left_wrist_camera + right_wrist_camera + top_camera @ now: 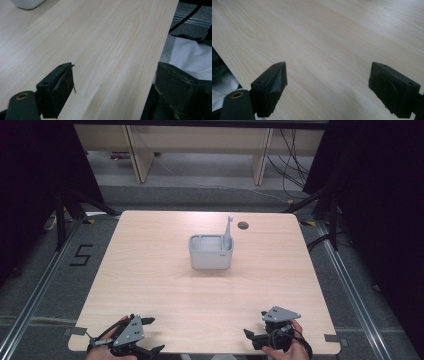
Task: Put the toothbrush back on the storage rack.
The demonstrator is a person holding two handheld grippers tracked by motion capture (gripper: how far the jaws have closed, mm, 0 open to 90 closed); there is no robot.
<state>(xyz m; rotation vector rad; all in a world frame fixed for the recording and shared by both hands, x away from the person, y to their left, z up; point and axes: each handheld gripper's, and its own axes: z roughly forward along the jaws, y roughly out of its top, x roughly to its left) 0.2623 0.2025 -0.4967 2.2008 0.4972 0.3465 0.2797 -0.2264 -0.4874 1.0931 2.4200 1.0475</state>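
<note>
Grey caddy [210, 253] mid-table [150, 270], a toothbrush [228, 232] standing upright in its right compartment, head poking above the rim. Well short of the caddy, at the table's near edge: left gripper [152, 335] released, jaws spread wide over bare wood; right gripper [252, 337] likewise released, jaws wide apart, nothing between them. Each held in a hand, neither touching the caddy.
</note>
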